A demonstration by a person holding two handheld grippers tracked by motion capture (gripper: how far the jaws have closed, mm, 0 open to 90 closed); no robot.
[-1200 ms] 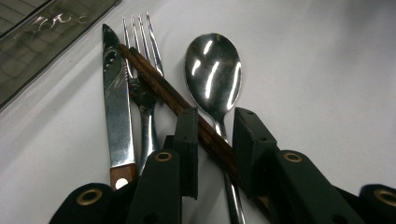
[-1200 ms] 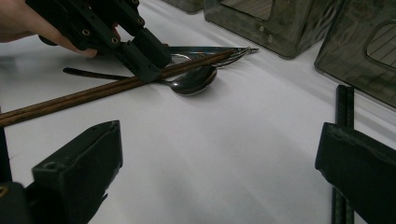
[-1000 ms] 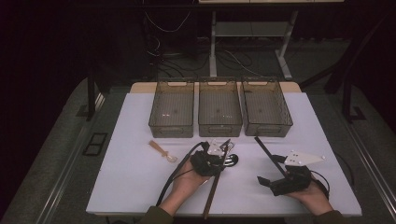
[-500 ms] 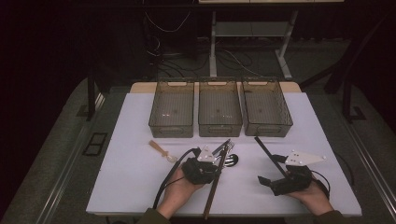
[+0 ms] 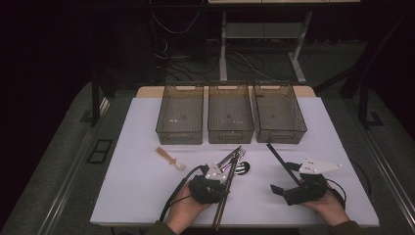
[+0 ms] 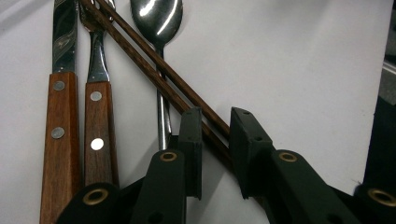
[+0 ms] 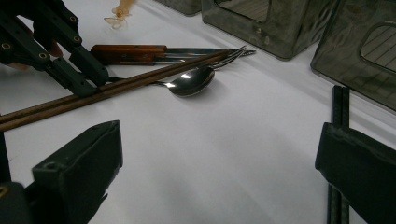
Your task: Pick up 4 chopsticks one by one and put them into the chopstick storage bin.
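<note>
A pair of brown wooden chopsticks [image 5: 226,188] lies slantwise across a cutlery pile at the table's middle. My left gripper [image 5: 224,178] hovers over them, and in the left gripper view its jaws [image 6: 215,116] stand narrowly open on either side of the chopsticks [image 6: 154,77]. Beside these lie a wood-handled knife [image 6: 58,116], a wood-handled fork [image 6: 95,116] and a steel spoon [image 6: 156,18]. My right gripper [image 5: 284,177] rests wide open and empty at the right. Black chopsticks [image 7: 338,107] lie by its right jaw.
Three empty smoky plastic bins [image 5: 230,139] stand side by side at the back of the white table [image 5: 132,186]. A small wooden spoon [image 5: 171,159] lies left of the pile. In the right gripper view my left gripper [image 7: 79,70] shows at upper left.
My left gripper has drawn back toward the person along the brown chopsticks. The right gripper has stayed in place.
</note>
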